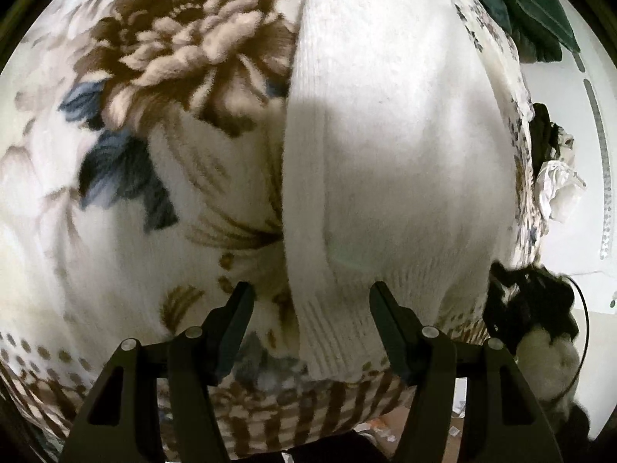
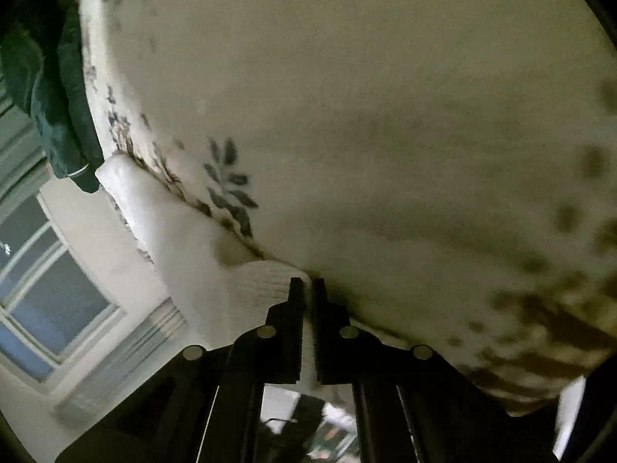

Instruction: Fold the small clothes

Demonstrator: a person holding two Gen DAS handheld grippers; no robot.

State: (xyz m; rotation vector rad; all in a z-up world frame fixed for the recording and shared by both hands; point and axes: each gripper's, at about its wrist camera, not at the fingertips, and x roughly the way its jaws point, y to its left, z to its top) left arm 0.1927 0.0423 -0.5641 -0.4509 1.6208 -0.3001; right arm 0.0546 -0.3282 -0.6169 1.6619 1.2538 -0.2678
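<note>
A white knitted garment lies stretched out on a floral blanket. Its ribbed hem is nearest to me. My left gripper is open just above that hem, one finger on each side of the hem's left part, touching nothing. In the right wrist view my right gripper is shut on a ribbed edge of the white garment, at the edge of the blanket. The rest of the garment is hidden there.
A dark green garment lies at the blanket's far edge, and it also shows in the right wrist view. Black and white clothes are piled at the right. A window and a wall are at the left of the right wrist view.
</note>
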